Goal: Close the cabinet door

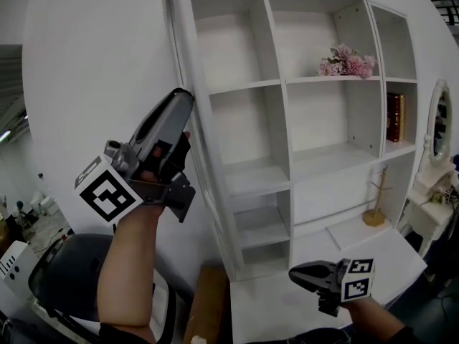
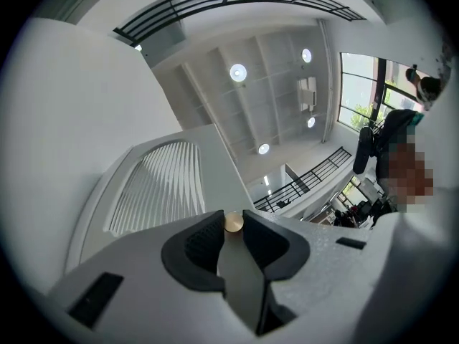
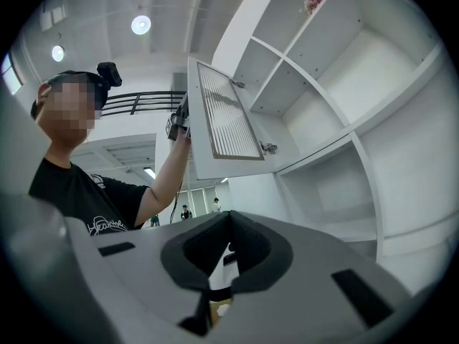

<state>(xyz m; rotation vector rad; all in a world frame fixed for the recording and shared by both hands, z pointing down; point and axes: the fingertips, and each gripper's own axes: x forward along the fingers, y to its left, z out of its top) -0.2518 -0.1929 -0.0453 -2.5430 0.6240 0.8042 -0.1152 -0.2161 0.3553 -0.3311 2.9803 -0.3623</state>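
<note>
Cabinet door [image 3: 224,117] is open, swung out roughly square to the front of the white cabinet [image 1: 282,131]. The head view shows it nearly edge-on. Long axis is vertical. Its hinged edge sits at the cabinet's left upright, and its free edge points out into the room toward the person. Two hinges [image 3: 269,147] show on the cabinet-side edge. The door has a white frame around a ribbed insert panel [image 2: 159,190].

Left gripper [image 1: 184,97] is raised, tips up against the door's free edge. Its fingers are nearly together and pinched on a small round brass door knob [image 2: 234,222], which sits right at the tips with a pad on either side. In the right gripper view, the person's arm [image 3: 161,181] reaches up to that same edge.

Right gripper [image 1: 295,273] is low, well apart from the door, in front of the cabinet's bottom shelves. Its tips point left. The pads meet at the tips with nothing between them, so it's empty.

The open shelves are mostly bare. Pink flowers [image 1: 347,62] sit on the upper right shelf, and a brown book [image 1: 395,117] stands upright in the narrow right-hand bay. A small wooden stand [image 1: 375,212] is on the lower ledge. A white-framed mirror [image 1: 439,126] is at far right.
</note>
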